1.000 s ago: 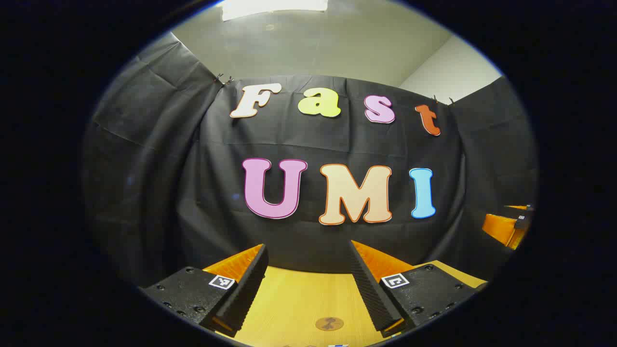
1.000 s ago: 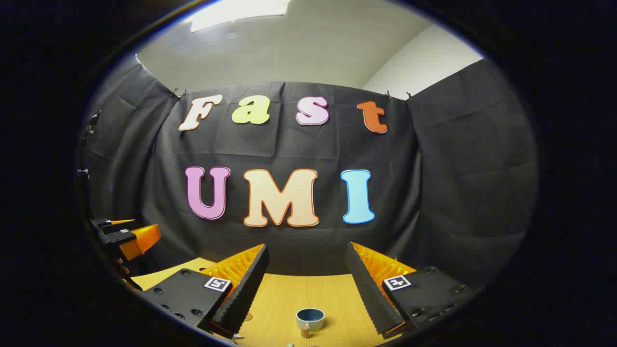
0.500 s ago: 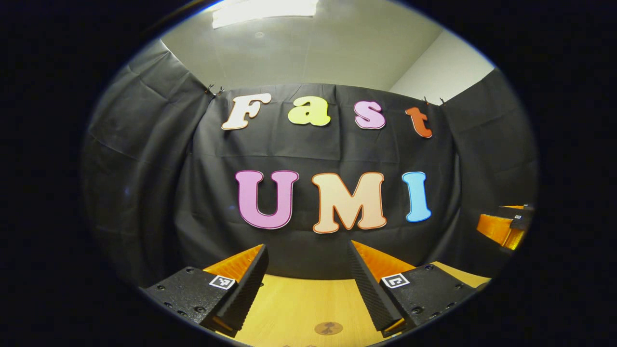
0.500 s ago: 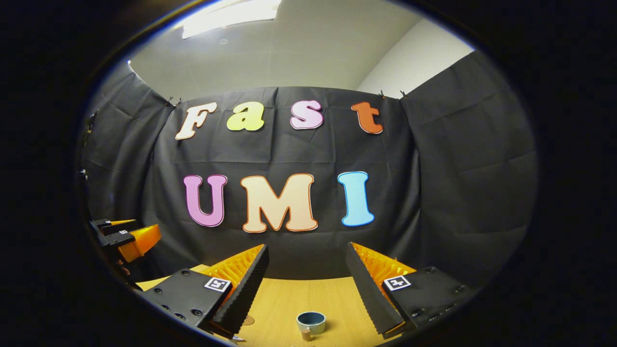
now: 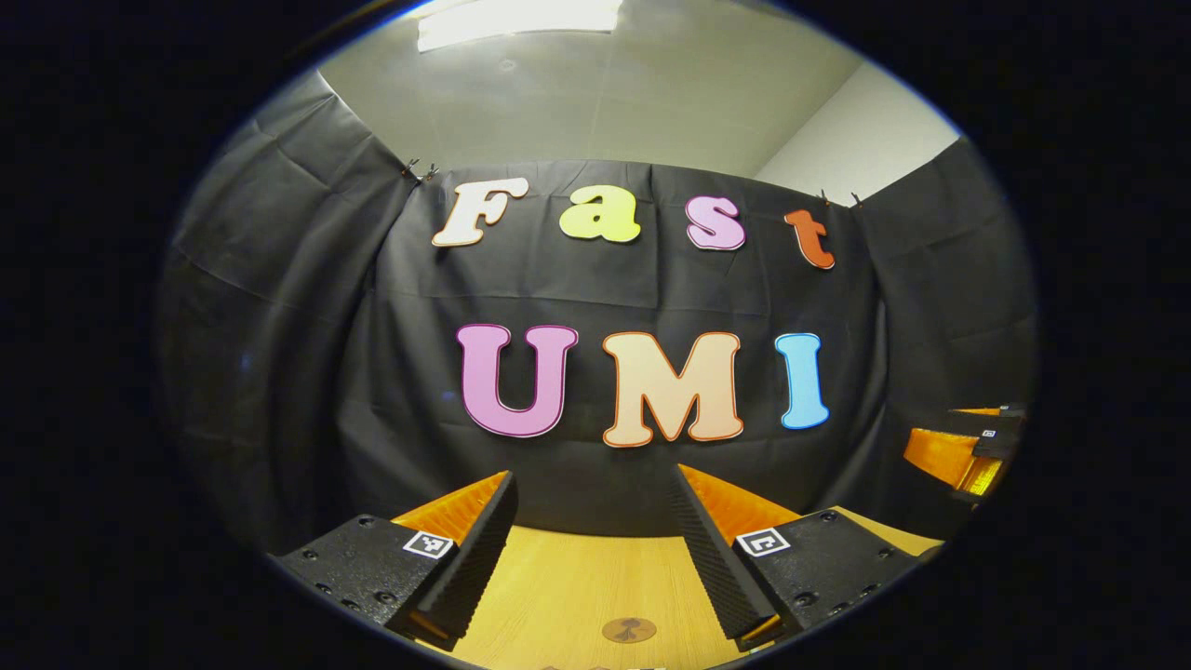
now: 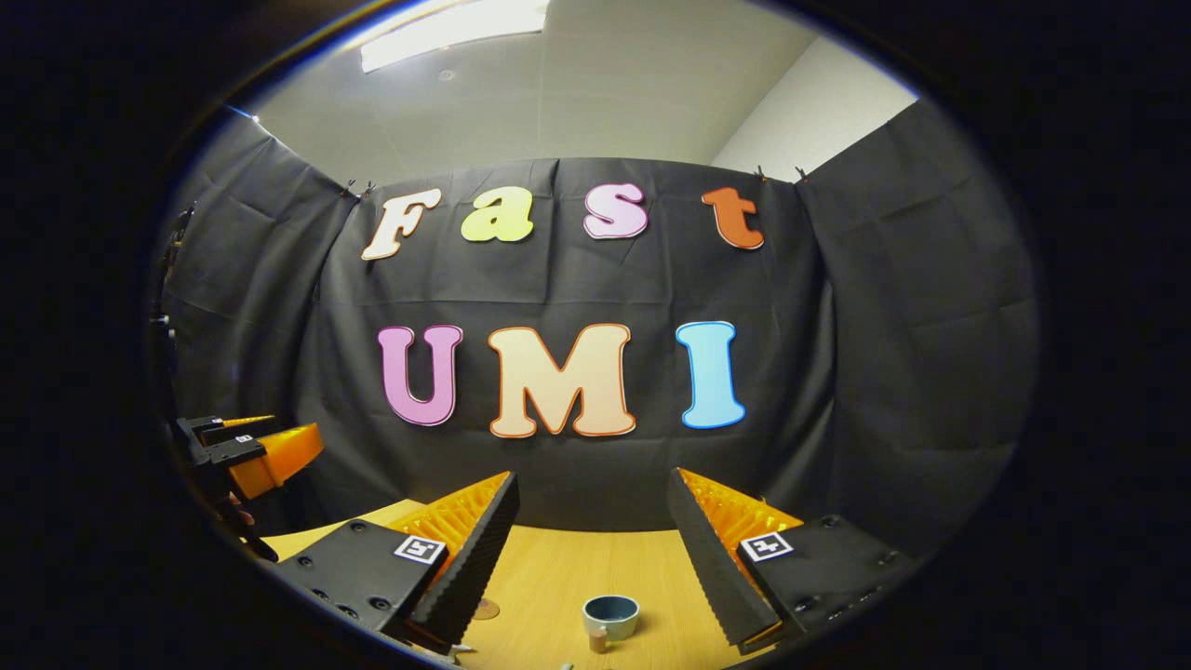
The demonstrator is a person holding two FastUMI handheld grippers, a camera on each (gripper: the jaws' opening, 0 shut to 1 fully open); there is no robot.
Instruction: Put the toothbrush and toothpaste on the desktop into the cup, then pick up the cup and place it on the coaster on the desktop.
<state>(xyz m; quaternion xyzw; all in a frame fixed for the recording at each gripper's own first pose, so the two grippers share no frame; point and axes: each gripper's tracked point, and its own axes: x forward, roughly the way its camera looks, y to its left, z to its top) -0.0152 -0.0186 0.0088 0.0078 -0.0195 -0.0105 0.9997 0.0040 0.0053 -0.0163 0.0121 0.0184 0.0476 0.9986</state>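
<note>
In the left gripper view, the left gripper (image 5: 595,540) is hanging above the desktop (image 5: 577,586) with its two fingers spread wide and nothing between them. Just beyond the gap, low on the wood, a small round coaster (image 5: 629,630) is lying flat, bare on top. Farther off at the right edge, the right gripper (image 5: 968,447) is showing side-on, raised off the table — whether its fingers are apart cannot be told from this angle. Behind everything the black cloth wall (image 5: 307,372) is hanging in folds, and above it a pale ceiling with a bright light panel (image 5: 516,11) is showing.

In the right gripper view, the right gripper (image 6: 593,540) is likewise holding its fingers wide apart, gripping nothing, well above the desktop (image 6: 577,577). Nearest the lens, at the very bottom edge, a small pale tip of something is peeking in, too little of it showing to name. Just past it the cup (image 6: 609,617) is standing upright on the wood between the fingers' lines, its dark inside looking empty and a short handle facing the camera. To its left, partly hidden behind the left finger, the coaster (image 6: 487,609) is lying apart from the cup. Farther left, the left gripper (image 6: 251,451) is hovering off the table edge — a bit of the hand holding it is showing beneath. The cloth wall (image 6: 884,372) is closing off the back.
</note>
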